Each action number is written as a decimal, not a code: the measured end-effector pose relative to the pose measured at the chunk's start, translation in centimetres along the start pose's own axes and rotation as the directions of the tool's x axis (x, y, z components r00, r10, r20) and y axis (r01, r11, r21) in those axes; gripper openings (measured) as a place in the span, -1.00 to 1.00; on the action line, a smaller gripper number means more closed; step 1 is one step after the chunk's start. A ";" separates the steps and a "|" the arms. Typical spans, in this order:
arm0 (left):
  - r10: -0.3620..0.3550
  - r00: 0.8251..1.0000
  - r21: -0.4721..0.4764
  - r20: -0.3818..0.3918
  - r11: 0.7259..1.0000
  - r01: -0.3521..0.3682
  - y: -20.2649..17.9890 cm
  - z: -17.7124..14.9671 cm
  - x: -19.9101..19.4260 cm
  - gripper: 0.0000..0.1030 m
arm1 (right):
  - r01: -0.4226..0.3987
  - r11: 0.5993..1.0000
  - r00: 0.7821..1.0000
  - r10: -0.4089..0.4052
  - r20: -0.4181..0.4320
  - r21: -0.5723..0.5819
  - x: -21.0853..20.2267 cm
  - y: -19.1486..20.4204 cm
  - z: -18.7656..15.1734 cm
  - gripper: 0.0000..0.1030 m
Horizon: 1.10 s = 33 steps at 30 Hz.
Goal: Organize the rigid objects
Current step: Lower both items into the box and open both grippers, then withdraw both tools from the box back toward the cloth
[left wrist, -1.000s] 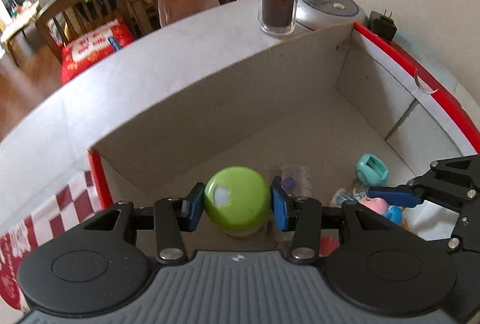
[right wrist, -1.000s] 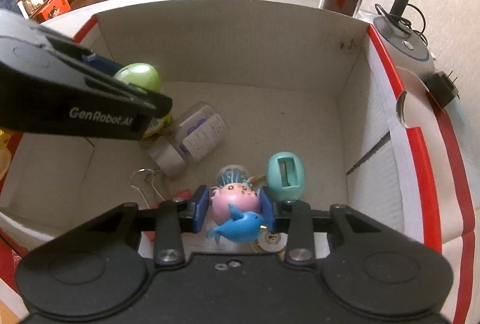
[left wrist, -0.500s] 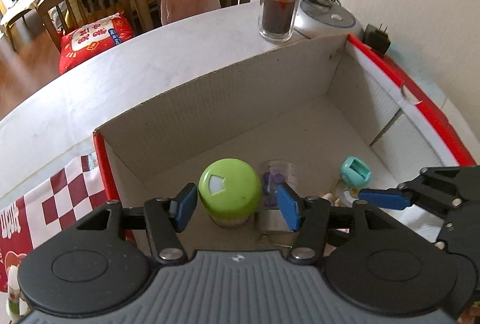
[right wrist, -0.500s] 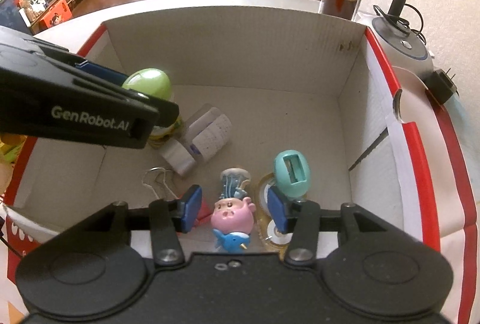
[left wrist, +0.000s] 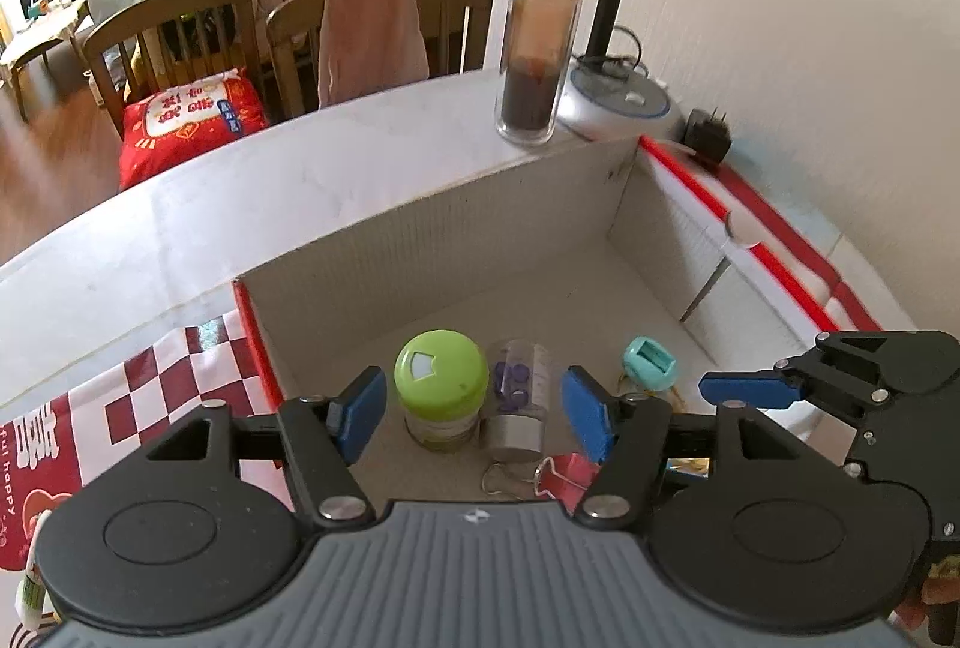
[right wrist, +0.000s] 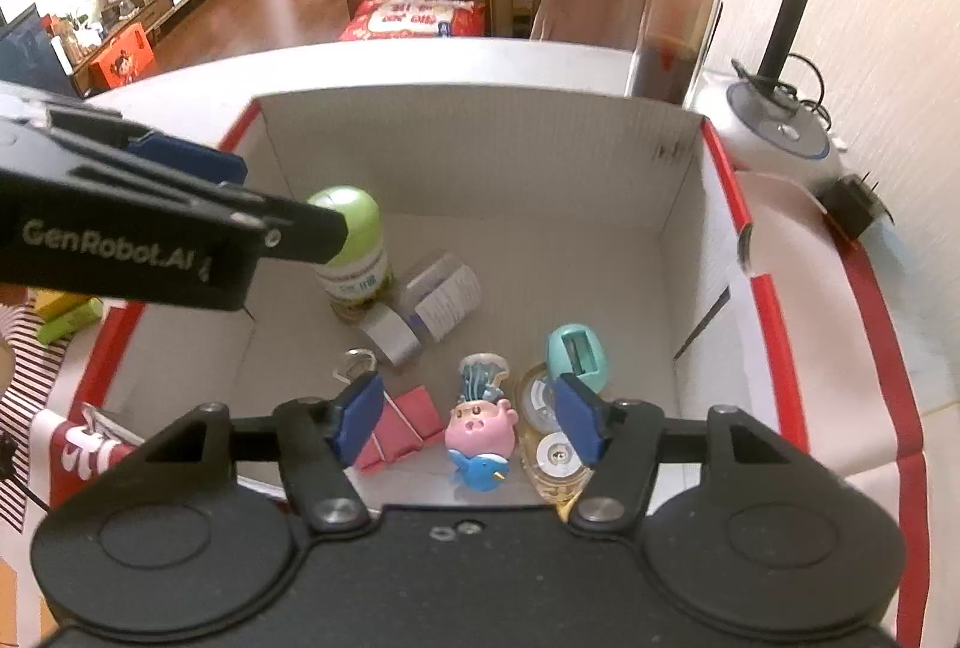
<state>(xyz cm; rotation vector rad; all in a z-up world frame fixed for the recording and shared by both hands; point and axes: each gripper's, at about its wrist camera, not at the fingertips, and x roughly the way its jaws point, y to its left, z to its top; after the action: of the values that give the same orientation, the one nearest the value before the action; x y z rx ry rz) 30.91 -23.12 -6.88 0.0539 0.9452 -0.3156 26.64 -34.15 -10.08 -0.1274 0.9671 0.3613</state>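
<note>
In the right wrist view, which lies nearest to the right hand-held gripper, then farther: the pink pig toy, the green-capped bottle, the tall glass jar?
From the right hand-held gripper:
1. Pink pig toy, between its open fingers.
2. Green-capped bottle, standing left in the box.
3. Tall glass jar, beyond the box's far wall.

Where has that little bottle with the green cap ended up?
The green-capped bottle stands upright inside the cardboard box, toward its left side, beside a clear vial lying down.

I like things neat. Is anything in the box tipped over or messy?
Yes. The clear bottle with the silver cap lies on its side in the cardboard box, leaning against the green-capped bottle, which stands upright. The pink pig toy lies flat too. Nothing looks spilled or broken.
</note>
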 end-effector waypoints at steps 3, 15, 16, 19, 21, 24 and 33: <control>-0.003 1.000 -0.007 0.019 1.000 0.003 0.3 -0.3 -1.3 0.25 | -0.007 1.000 1.000 0.007 0.026 0.003 -1.2 0.2 0.1 0.33; -0.014 0.994 -0.049 0.109 0.999 0.019 3.2 -3.5 -7.5 0.42 | -0.072 0.997 0.993 0.068 0.098 0.033 -5.2 2.0 0.1 0.69; -0.009 0.993 -0.049 0.116 0.999 0.015 3.5 -3.9 -8.0 0.43 | -0.081 0.996 0.991 0.077 0.106 0.034 -5.5 2.3 0.1 0.72; 0.010 0.991 -0.051 0.132 0.999 -0.003 4.7 -5.1 -9.3 0.44 | -0.118 0.992 0.984 0.111 0.139 0.037 -6.3 3.3 0.0 0.88; 0.042 0.987 -0.057 0.153 0.998 -0.034 5.6 -6.1 -10.2 0.47 | -0.144 0.989 0.977 0.137 0.162 0.030 -6.6 4.3 0.0 0.99; 0.116 0.972 -0.067 0.207 0.992 -0.105 7.2 -7.8 -11.7 0.63 | -0.183 0.983 0.967 0.176 0.184 0.022 -7.0 6.0 0.0 0.99; 0.154 0.967 -0.158 0.204 0.980 -0.122 15.0 -12.0 -15.0 0.63 | -0.221 0.975 0.956 0.221 0.194 -0.023 -7.0 13.0 0.2 0.99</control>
<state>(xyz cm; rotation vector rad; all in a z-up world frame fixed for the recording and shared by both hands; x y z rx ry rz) 17.64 -3.01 -3.24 -0.0466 0.7418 -0.1194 18.53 -23.69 -3.51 0.0163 0.7879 0.5699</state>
